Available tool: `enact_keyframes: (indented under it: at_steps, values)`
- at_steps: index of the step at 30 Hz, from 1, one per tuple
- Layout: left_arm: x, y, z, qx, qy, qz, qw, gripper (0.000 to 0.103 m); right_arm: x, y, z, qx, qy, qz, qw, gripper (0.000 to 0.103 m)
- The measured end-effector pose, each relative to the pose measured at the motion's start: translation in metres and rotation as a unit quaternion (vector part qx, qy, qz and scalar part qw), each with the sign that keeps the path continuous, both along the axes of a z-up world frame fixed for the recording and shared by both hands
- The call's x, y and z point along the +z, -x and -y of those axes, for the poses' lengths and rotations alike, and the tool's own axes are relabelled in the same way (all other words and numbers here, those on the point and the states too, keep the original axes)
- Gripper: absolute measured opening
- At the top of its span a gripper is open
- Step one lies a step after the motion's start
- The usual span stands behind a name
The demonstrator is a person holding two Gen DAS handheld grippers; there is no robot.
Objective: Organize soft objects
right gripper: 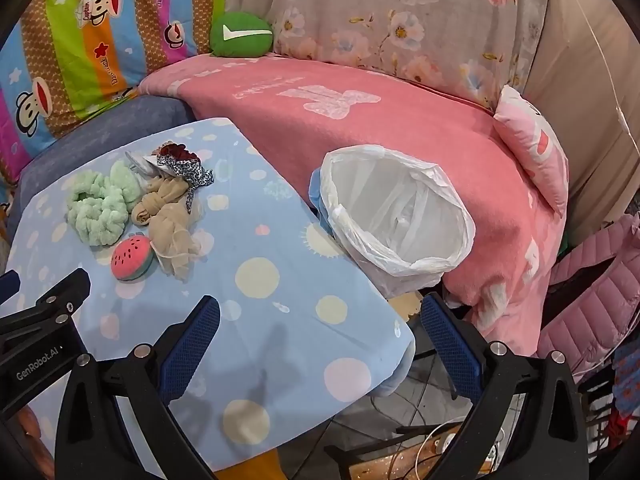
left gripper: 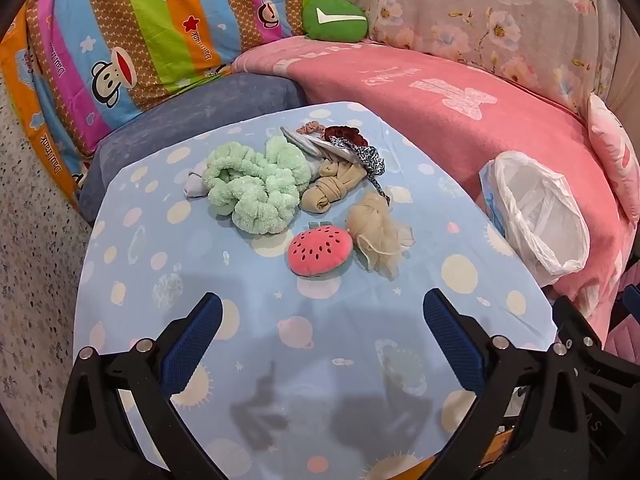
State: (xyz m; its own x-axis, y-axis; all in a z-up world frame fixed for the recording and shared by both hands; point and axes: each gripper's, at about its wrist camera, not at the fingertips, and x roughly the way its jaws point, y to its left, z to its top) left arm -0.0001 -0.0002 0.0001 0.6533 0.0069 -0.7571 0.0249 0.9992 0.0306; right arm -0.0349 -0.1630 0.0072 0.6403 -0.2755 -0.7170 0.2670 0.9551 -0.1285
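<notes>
1. We see the left gripper (left gripper: 322, 312) spread wide, nothing between its blue pads, hovering above the near part of the blue dotted tablecloth (left gripper: 160, 280).
2. The right gripper (right gripper: 320, 316) is spread just as wide and empty, over the cloth's right corner and the bare gap beside it.
3. The soft things sit in one cluster toward the far side of the cloth, well apart from both grippers.
4. In the cluster: a mint fluffy scrunchie (left gripper: 256, 188) at left, a tan knotted stocking (left gripper: 328, 192) touching its right side, and a leopard-print hair tie (left gripper: 370, 160) with a dark red scrunchie (left gripper: 346, 134) behind.
5. Nearest us lie a watermelon plush (left gripper: 320, 252) and a beige mesh pouf (left gripper: 378, 240), touching each other.
6. A bin lined with a white plastic bag (right gripper: 400, 216) stands just beside the table's right edge, against the pink blanket (right gripper: 360, 120); its mouth is open.
7. A green cushion (left gripper: 334, 19) rests at the back, against the striped bedding.
</notes>
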Motion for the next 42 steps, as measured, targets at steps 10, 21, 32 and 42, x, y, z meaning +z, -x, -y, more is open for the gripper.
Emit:
enact_keyframes:
  at_steps: [10, 21, 32, 42]
  values:
    - [0.002, 0.0, 0.002, 0.0, 0.003, 0.002, 1.0, 0.096, 0.0, -0.002, 0.004, 0.0, -0.007, -0.001, 1.0, 0.096]
    - [0.003, 0.001, 0.001, 0.0, 0.003, 0.004, 1.0, 0.096, 0.001, -0.001, -0.002, 0.001, -0.006, 0.0, 1.0, 0.096]
    - [0.008, 0.003, -0.003, 0.005, 0.004, 0.009, 0.9999, 0.096, 0.006, -0.002, -0.005, 0.006, -0.007, 0.001, 1.0, 0.096]
    - [0.007, 0.003, -0.004, 0.005, 0.003, 0.009, 0.9999, 0.096, 0.005, -0.002, -0.008, 0.009, -0.006, 0.001, 1.0, 0.096]
